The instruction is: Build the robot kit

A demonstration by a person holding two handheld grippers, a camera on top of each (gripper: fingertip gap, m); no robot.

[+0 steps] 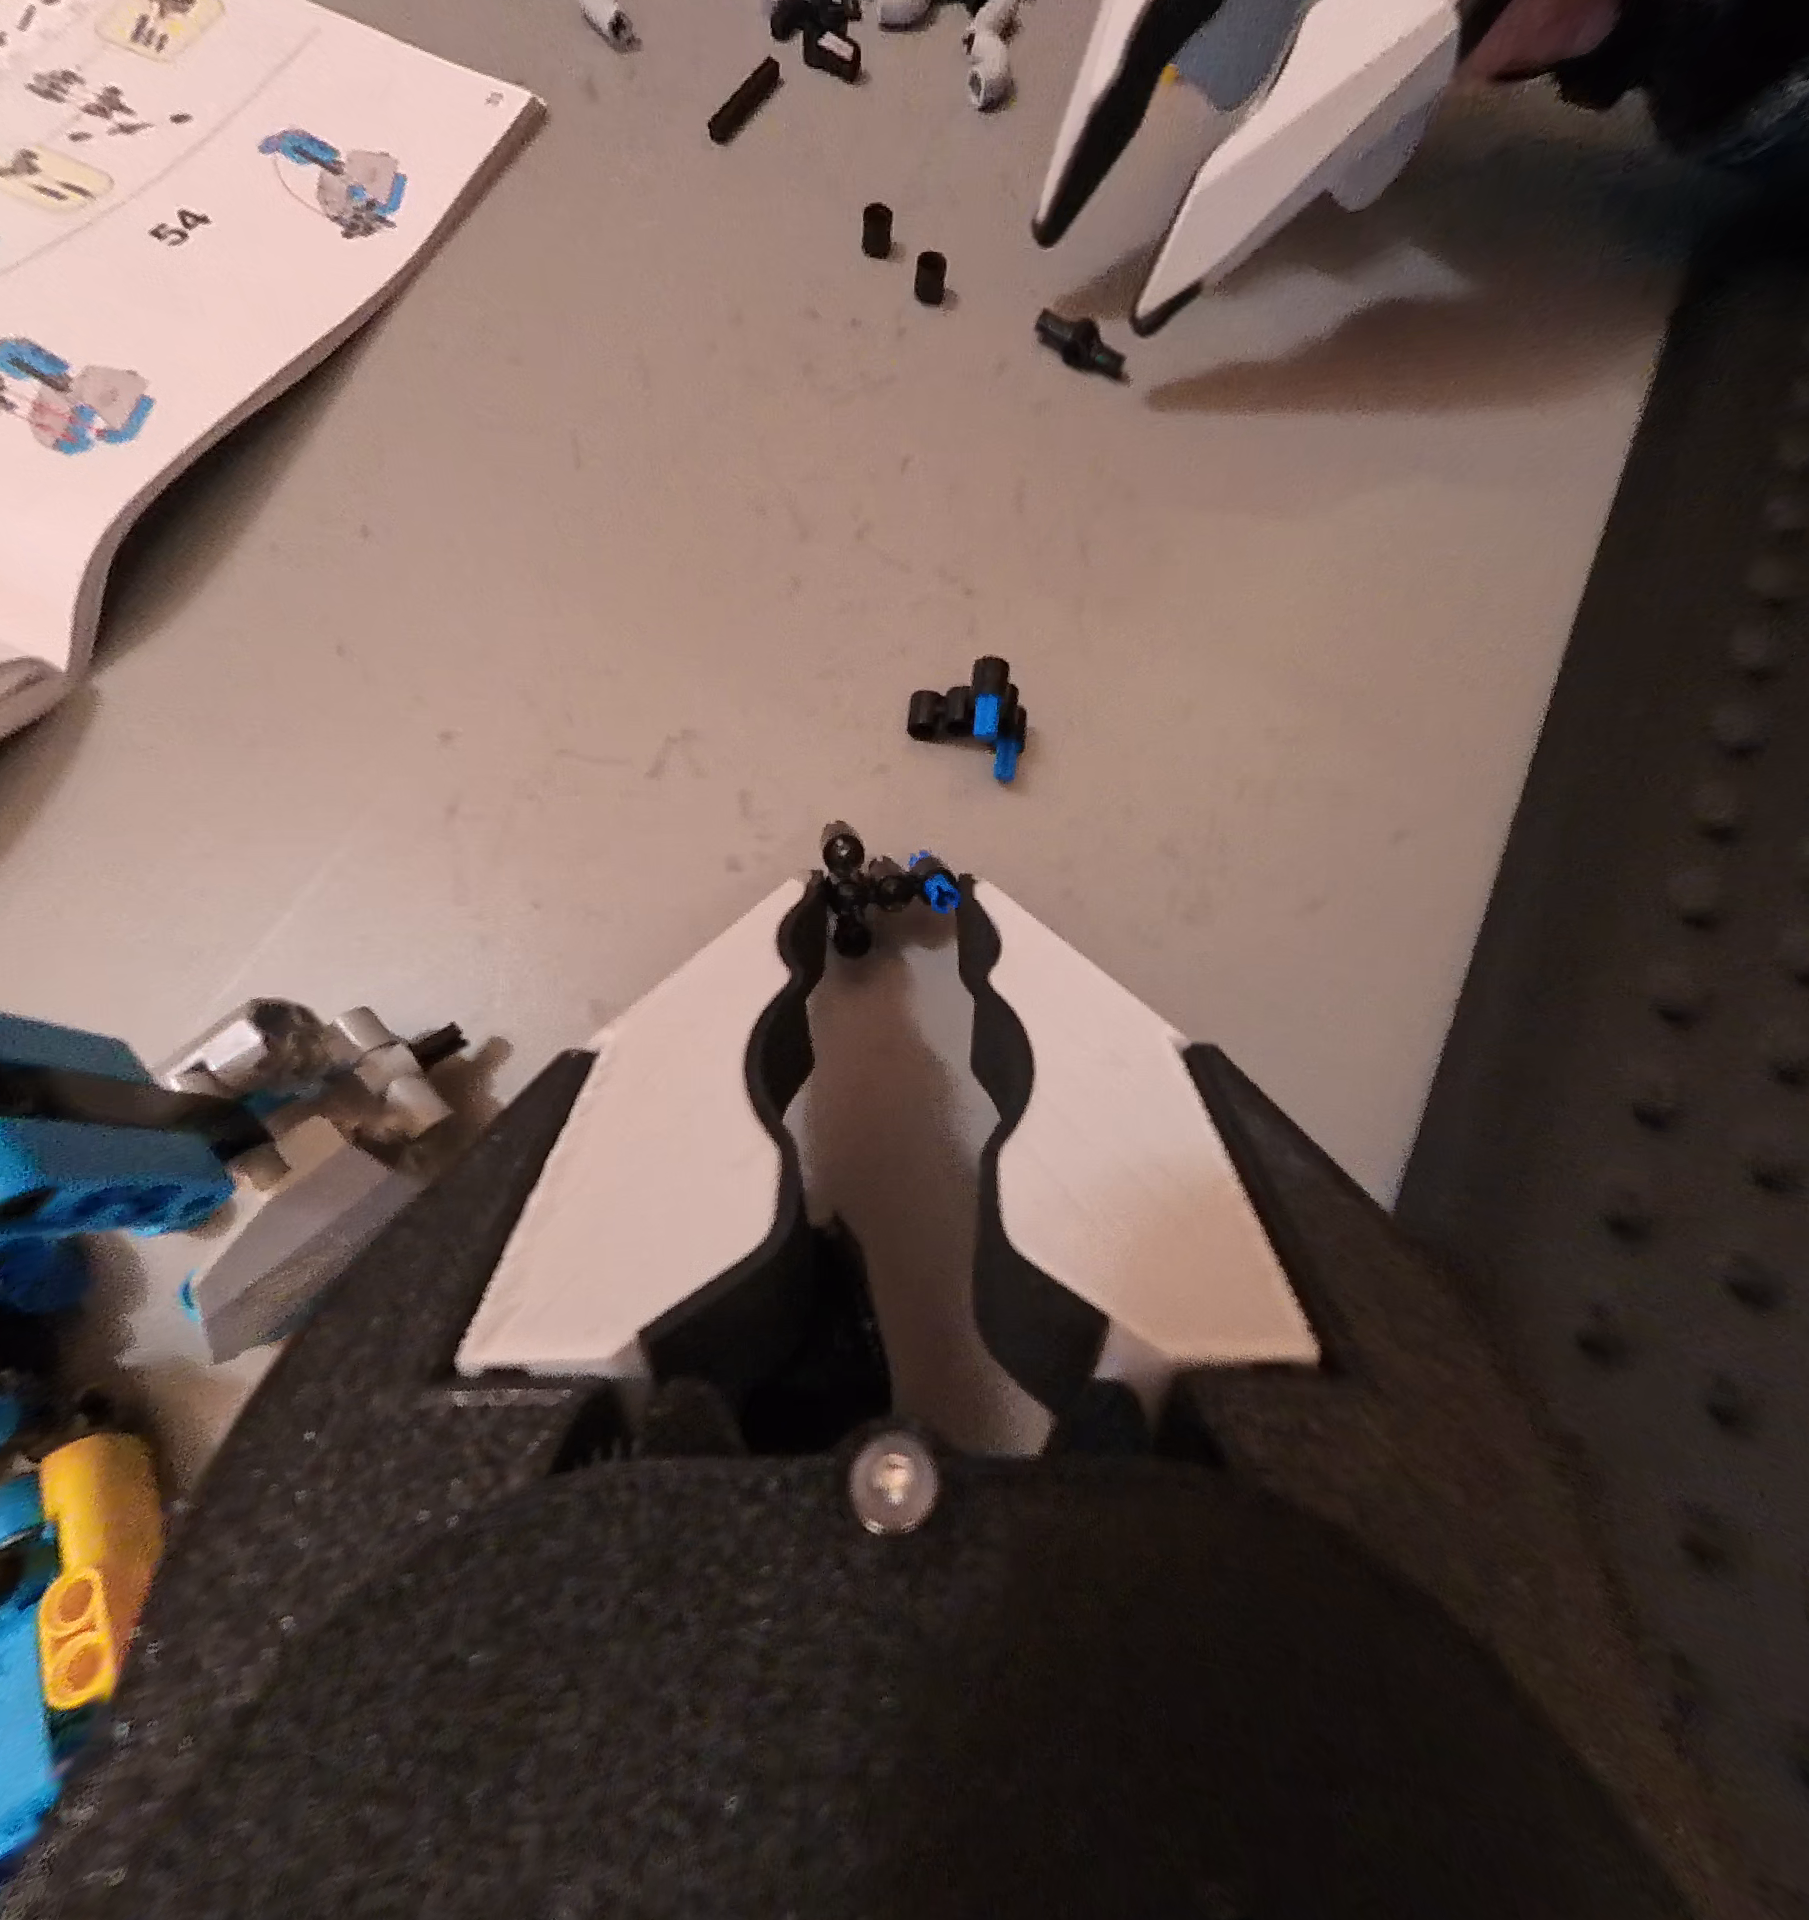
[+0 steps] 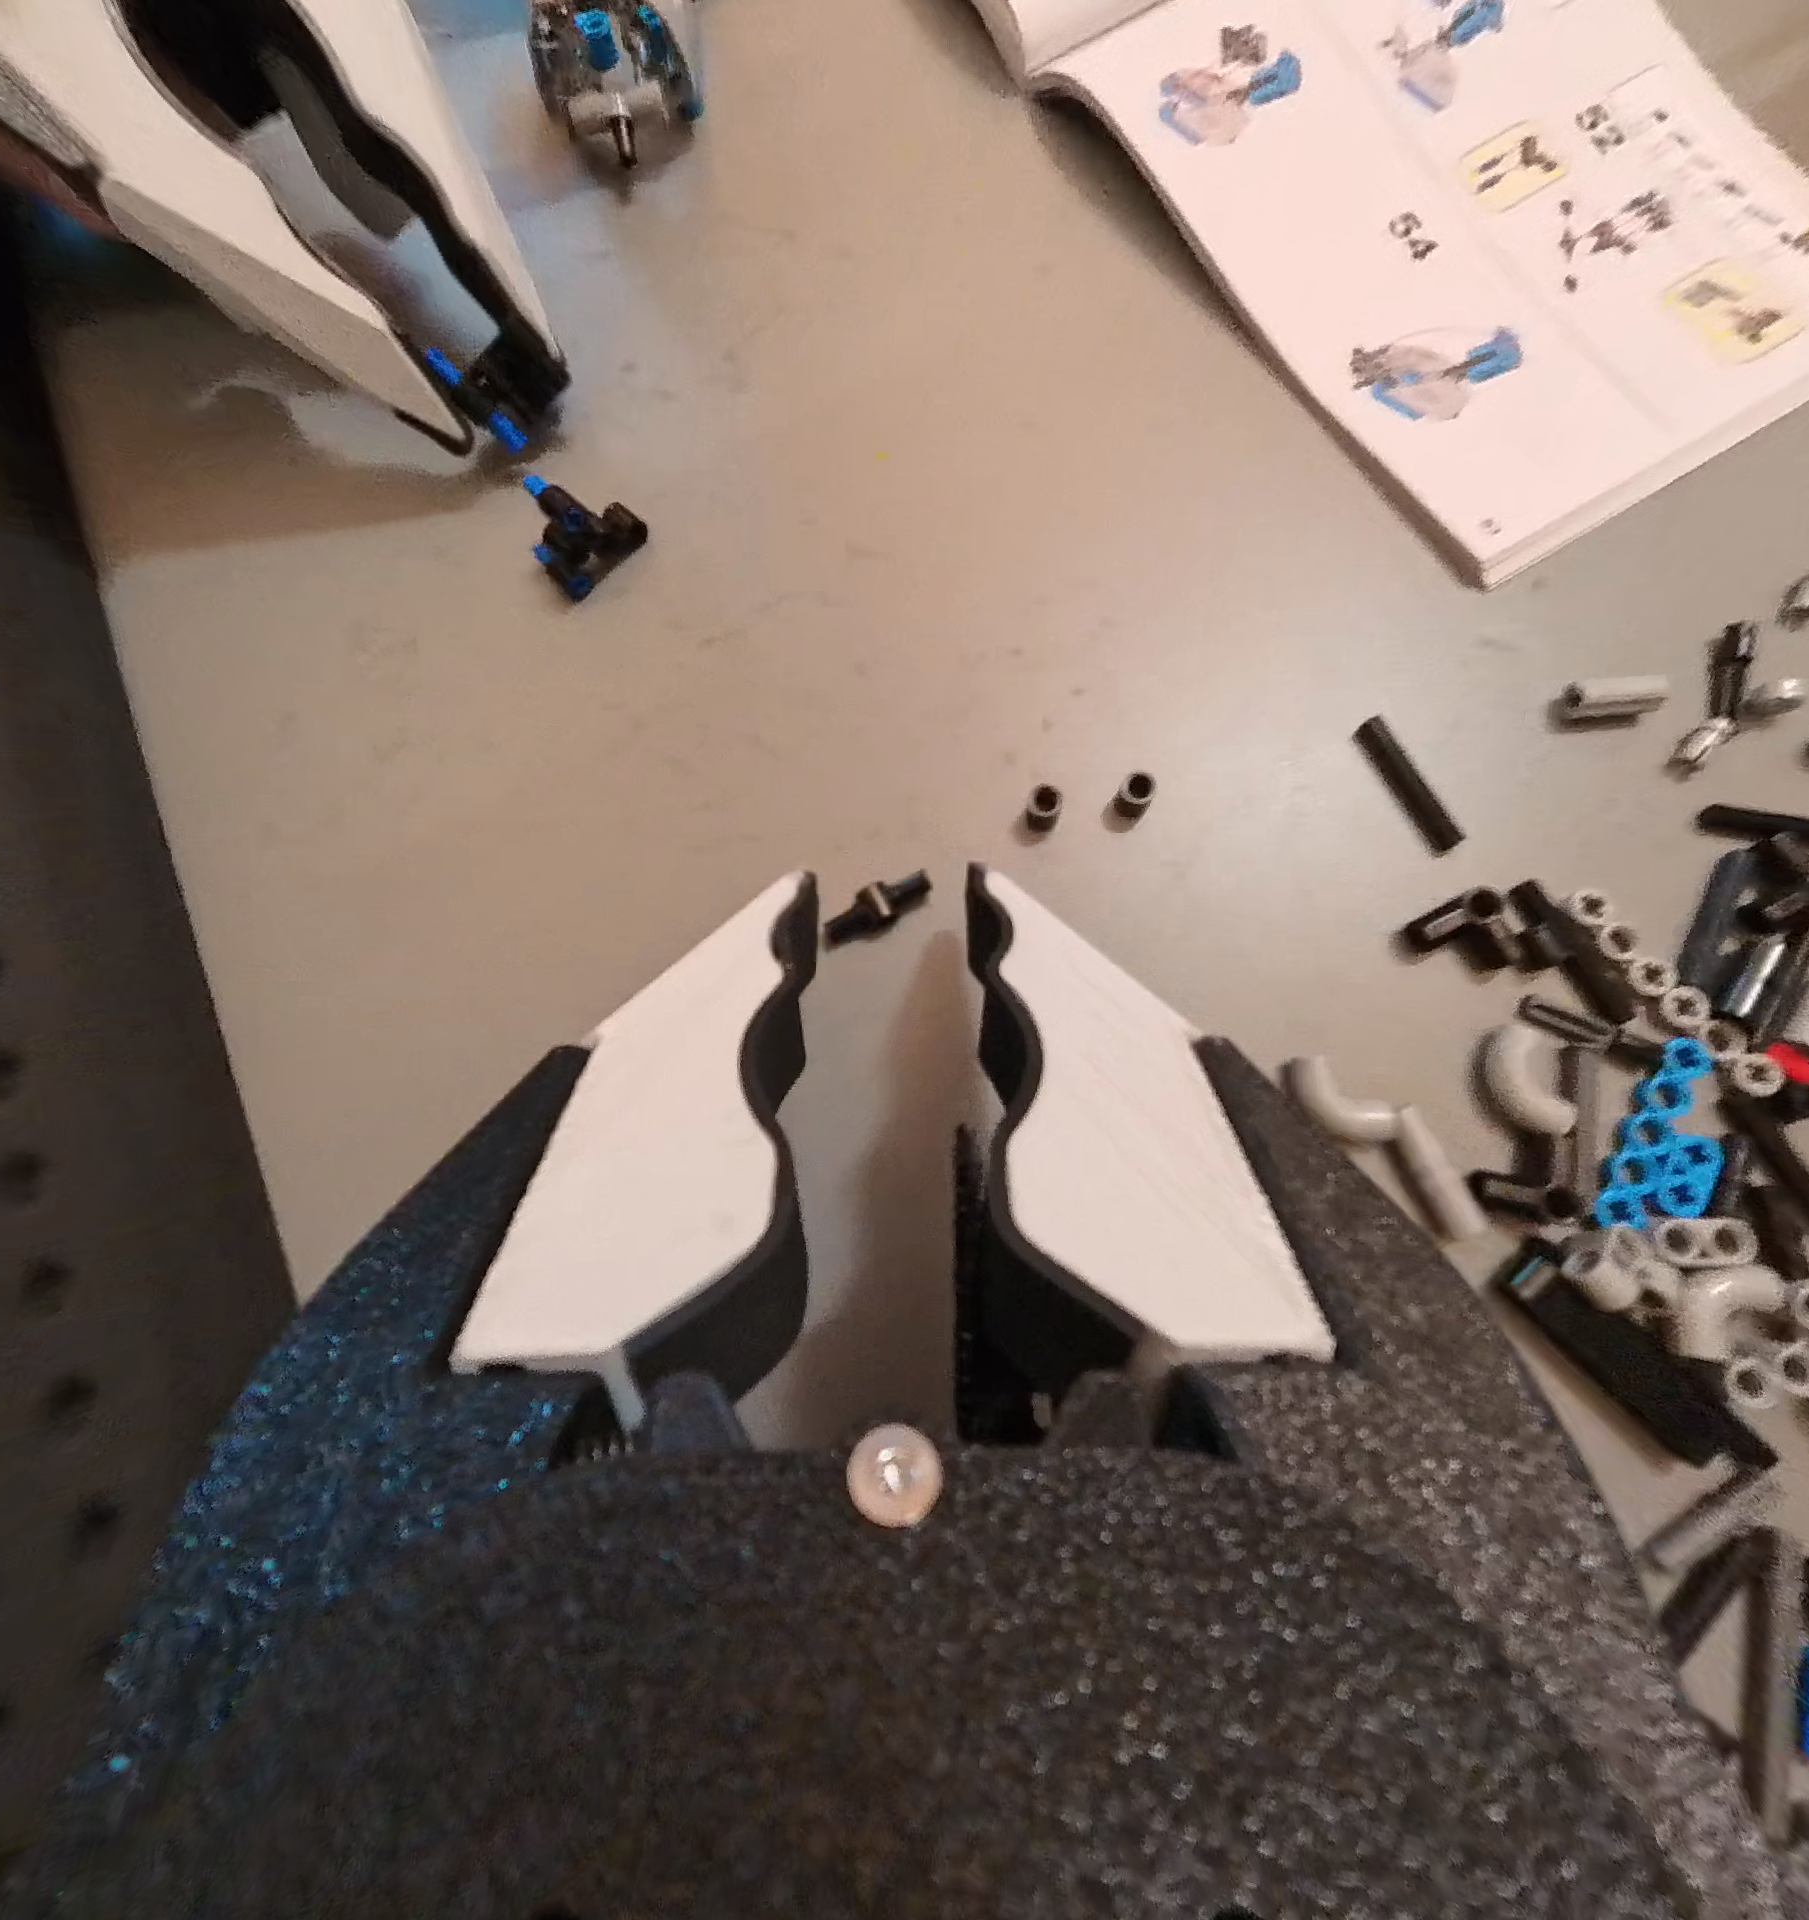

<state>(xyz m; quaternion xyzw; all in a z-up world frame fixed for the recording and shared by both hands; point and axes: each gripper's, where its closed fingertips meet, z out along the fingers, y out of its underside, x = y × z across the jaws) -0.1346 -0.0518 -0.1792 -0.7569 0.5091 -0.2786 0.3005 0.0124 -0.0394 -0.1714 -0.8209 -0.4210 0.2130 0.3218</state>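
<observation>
Black pin (image 2: 876,908) — slanting, perhaps ungripped — right gripper (image 2: 887,902).

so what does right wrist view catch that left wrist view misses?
Only the right wrist view: the heap of loose building parts, with a blue perforated plate in it.

Only the left wrist view: a yellow connector on the blue and grey model.

Both: instruction booklet, two black bushes, black pin between the open right gripper tips, and the left gripper shut on a small black-and-blue assembly.
</observation>
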